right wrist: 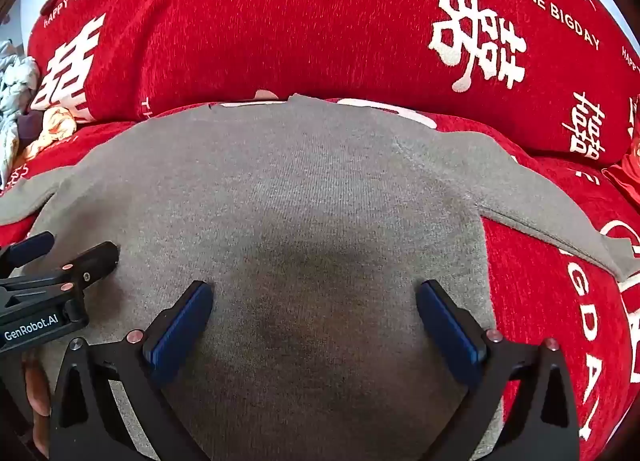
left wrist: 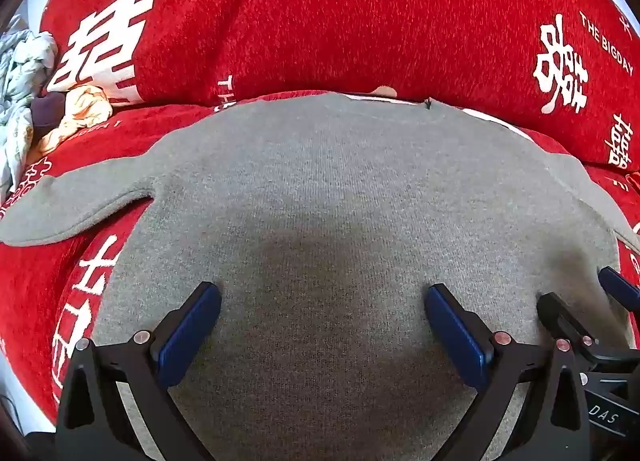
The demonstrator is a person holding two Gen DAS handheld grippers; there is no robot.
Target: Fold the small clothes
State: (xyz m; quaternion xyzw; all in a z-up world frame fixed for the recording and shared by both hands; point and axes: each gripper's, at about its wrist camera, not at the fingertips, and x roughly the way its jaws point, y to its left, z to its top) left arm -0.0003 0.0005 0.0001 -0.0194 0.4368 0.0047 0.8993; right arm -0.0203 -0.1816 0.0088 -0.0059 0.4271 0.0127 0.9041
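A small grey knitted sweater point(left wrist: 320, 181) lies flat on the red seat, its neck edge toward the backrest. One sleeve point(left wrist: 60, 213) spreads out to the left and the other sleeve point(right wrist: 560, 229) to the right. My left gripper point(left wrist: 322, 293) hovers open over the sweater's lower body with nothing between its blue pads. Beside it, my right gripper point(right wrist: 314, 289) stands open over the same grey cloth point(right wrist: 320, 189), also holding nothing. Each one shows in the other's view: the right gripper point(left wrist: 580, 289) at the right edge, the left gripper point(right wrist: 74, 247) at the left edge.
The seat and backrest point(left wrist: 340, 21) wear a red cover with white characters and lettering. A heap of light blue-grey clothes point(left wrist: 24, 93) and a cream-orange garment point(left wrist: 80, 113) sit at the far left of the seat. A hand point(right wrist: 36, 393) shows at the lower left.
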